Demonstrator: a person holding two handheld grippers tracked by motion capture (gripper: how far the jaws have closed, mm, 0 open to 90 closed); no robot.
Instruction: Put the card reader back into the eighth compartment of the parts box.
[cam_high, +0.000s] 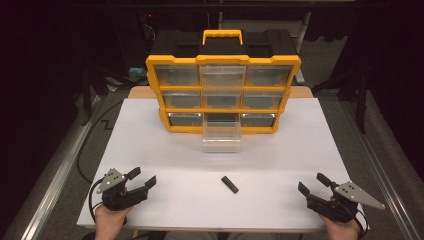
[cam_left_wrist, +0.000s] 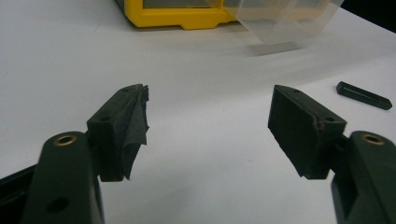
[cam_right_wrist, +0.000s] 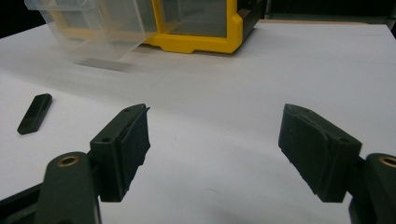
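Right now both sets of jaws are standing wide apart with nothing between them. Left gripper (cam_high: 141, 179) is sitting at the near left corner of the white tabletop (cam_high: 165, 150), held in the person's left hand (cam_high: 109, 220), jaws pointing in toward the middle; in the left gripper view (cam_left_wrist: 208, 126) its pads are hanging just over bare white surface, and the left pad's lining is looking frayed and peeling at the edge. Right gripper (cam_high: 312, 184) is sitting at the near right corner, held in the right hand (cam_high: 341, 229), jaws also angling inward; in the right gripper view (cam_right_wrist: 215, 149) the gap is showing bare tabletop too.

Between the two grippers, slightly nearer the middle, a small black bar (cam_high: 229, 184) is lying flat on the tabletop, apart from both grippers. It is showing off to the right past the jaws in the left gripper view (cam_left_wrist: 363, 95) and off to the left in the right gripper view (cam_right_wrist: 34, 113).

Further back, a clear plastic drawer (cam_high: 221, 132) is sticking out of the bottom middle slot of the yellow organizer box (cam_high: 222, 92), its front end tipping down onto the tabletop. The drawer is looking empty as far as can be told. The box is standing upright at the far side of the tabletop, black top with a yellow handle, three rows of clear drawers; the other drawers are appearing pushed in
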